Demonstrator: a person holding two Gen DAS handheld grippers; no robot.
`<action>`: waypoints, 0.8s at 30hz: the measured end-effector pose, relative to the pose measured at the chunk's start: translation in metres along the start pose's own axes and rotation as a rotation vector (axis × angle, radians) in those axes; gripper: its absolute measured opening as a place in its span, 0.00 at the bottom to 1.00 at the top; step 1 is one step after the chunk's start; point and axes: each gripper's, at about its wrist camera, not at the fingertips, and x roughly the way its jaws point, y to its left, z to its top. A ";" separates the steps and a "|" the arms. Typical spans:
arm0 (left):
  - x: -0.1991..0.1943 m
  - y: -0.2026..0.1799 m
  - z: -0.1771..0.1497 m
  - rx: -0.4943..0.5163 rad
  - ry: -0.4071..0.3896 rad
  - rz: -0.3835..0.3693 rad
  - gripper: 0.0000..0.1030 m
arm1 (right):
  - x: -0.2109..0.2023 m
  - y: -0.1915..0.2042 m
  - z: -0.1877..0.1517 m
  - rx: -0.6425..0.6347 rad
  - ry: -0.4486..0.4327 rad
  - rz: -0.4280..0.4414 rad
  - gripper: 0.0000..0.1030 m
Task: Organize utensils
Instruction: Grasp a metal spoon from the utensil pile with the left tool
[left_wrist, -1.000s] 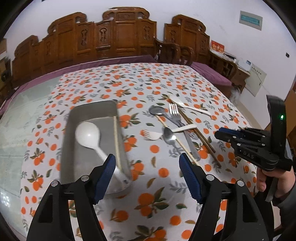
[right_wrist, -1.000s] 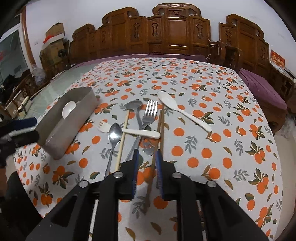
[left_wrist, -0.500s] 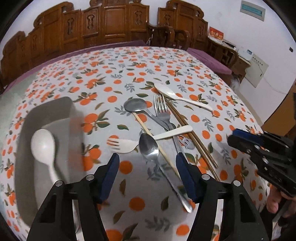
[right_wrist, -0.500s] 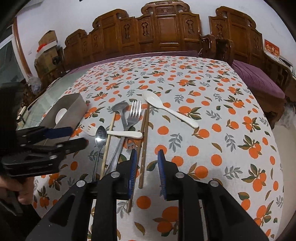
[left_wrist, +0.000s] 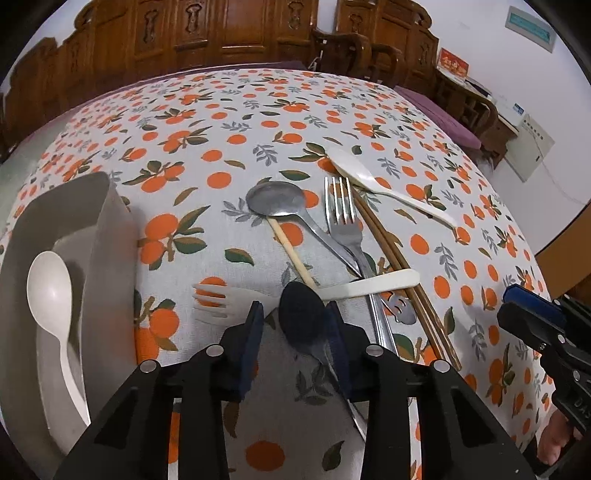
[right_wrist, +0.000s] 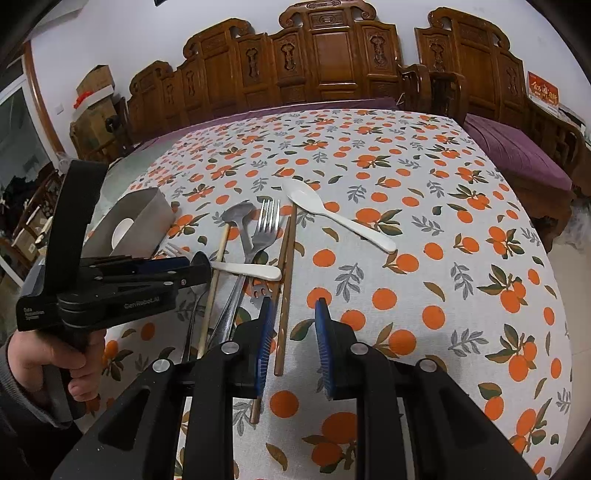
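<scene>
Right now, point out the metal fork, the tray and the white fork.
metal fork (left_wrist: 341, 218), left wrist view, base of the tines
tray (left_wrist: 118, 236), left wrist view, right wall
white fork (left_wrist: 221, 301), left wrist view, head

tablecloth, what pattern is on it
The tablecloth is white with orange fruits and green-grey leaves, clearest in the right wrist view.

A spoon (left_wrist: 50, 291) lies in the tray (left_wrist: 114, 236), utensil pile (left_wrist: 347, 236) to its right
</scene>
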 end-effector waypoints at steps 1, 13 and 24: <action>0.000 -0.002 0.000 0.011 -0.002 0.010 0.26 | 0.000 0.000 0.000 0.001 0.000 0.001 0.24; -0.031 -0.007 -0.008 0.053 -0.054 -0.021 0.00 | -0.003 0.004 0.003 -0.008 -0.008 0.007 0.24; -0.093 0.020 -0.021 0.052 -0.148 -0.052 0.00 | 0.014 0.046 -0.005 -0.069 0.030 0.042 0.24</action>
